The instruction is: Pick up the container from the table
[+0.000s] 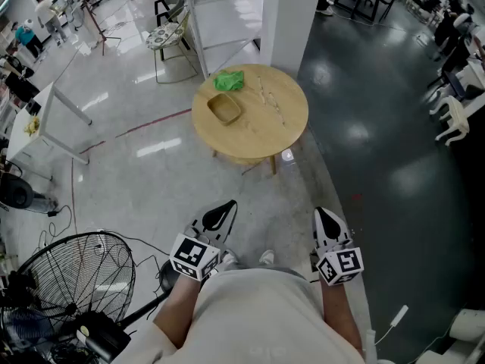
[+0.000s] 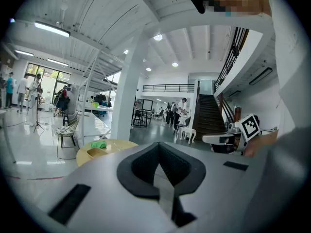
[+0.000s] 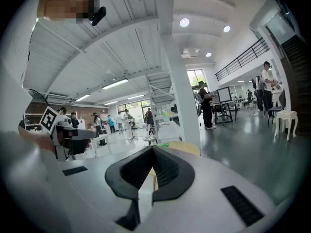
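Observation:
A shallow tan container (image 1: pixel 225 108) sits on the round wooden table (image 1: pixel 265 127), with a crumpled green cloth (image 1: pixel 229 80) just behind it. Both grippers are held close to the person's body, well short of the table. The left gripper (image 1: pixel 226 208) and the right gripper (image 1: pixel 323 214) are both shut with nothing in them, pointing toward the table. In the left gripper view the shut jaws (image 2: pixel 158 146) aim right of the container (image 2: pixel 97 152) and cloth (image 2: pixel 99 144). In the right gripper view the gripper (image 3: pixel 152 149) hides most of the table (image 3: pixel 183 147).
A floor fan (image 1: pixel 72 279) with cables stands at the lower left. A white pillar (image 1: pixel 295 21) and a shelf frame rise behind the table, with a chair (image 1: pixel 167 36) to their left. A white table (image 1: pixel 38 120) is at the left, white chairs (image 1: pixel 458 116) at the right.

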